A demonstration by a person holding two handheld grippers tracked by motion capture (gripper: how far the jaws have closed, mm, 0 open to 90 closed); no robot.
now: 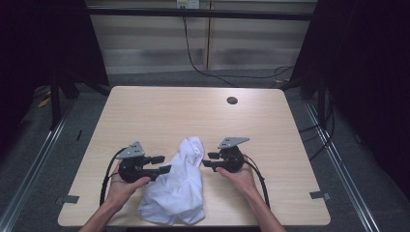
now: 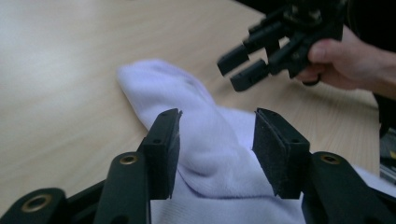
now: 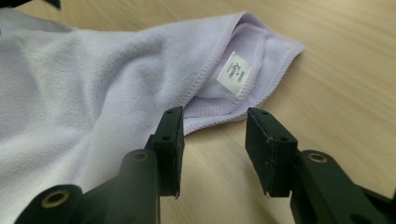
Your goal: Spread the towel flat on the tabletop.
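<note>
Now, left gripper (image 1: 162,164): lower left of the high view, jaws half apart and pointing right at the cloth; in its own view a raised ridge of cloth sits between the pads (image 2: 275,154), which look close to it or just brushing it but not pressing.
Right gripper (image 1: 209,160): right of centre in the high view, jaws apart and pointing left; in its own view bare table lies between the jaws, with the hemmed corner just beyond the tips.
Hands: a left hand (image 1: 121,186) and a right hand (image 1: 239,176) enter from the bottom edge, each wrapped around a gripper body.
Cloth (image 1: 176,186): lower middle of the high view, between the two grippers, crumpled and bunched lengthwise, one end near the table's front edge.
Material: soft white terry or microfibre, fuzzy nap, stitched hem, small white label (image 3: 237,73) on the inside of the folded corner.
Table (image 1: 159,108): pale wood-grain top, smooth and matt, with rounded corners.
Progress: early, by my reading; the cloth is still a heap, nothing is flattened or folded, and neither gripper has a firm hold.
Left to do: grip the ridge and the corner, then spread the cloth.
</note>
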